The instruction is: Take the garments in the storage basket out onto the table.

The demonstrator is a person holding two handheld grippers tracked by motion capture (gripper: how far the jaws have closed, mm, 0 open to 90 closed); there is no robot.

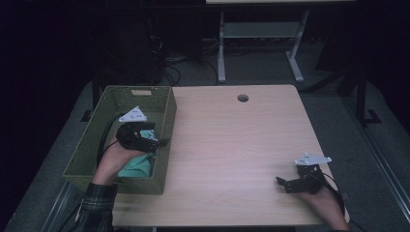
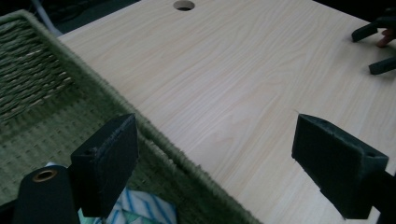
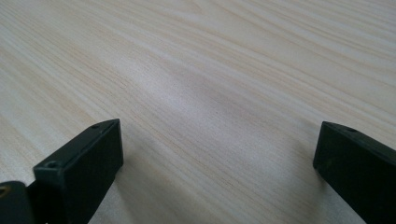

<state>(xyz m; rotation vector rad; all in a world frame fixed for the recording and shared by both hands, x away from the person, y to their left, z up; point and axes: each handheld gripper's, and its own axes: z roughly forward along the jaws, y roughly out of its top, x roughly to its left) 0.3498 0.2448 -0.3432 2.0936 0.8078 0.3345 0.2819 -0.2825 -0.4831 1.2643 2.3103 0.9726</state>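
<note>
A green woven basket (image 1: 99, 111) stands on the left of the wooden table (image 1: 232, 140). My left gripper (image 1: 157, 138) hovers over the basket's right wall, jaws wide open and empty. In the left gripper view the left gripper (image 2: 219, 163) straddles the basket (image 2: 42, 102) rim, one jaw inside and one over the table. A teal and white cloth (image 1: 138, 166) lies in the basket's near end, and the cloth (image 2: 140, 210) shows below the left jaw. My right gripper (image 1: 283, 183) rests low at the table's near right, open and empty. The right gripper (image 3: 215, 163) has only bare wood between its jaws.
A round cable hole (image 1: 242, 98) sits near the table's far edge. Beyond the table stand a white desk frame (image 1: 261, 34) and cables on a dark floor. The far-off right gripper (image 2: 380, 46) appears in the left gripper view's upper right corner.
</note>
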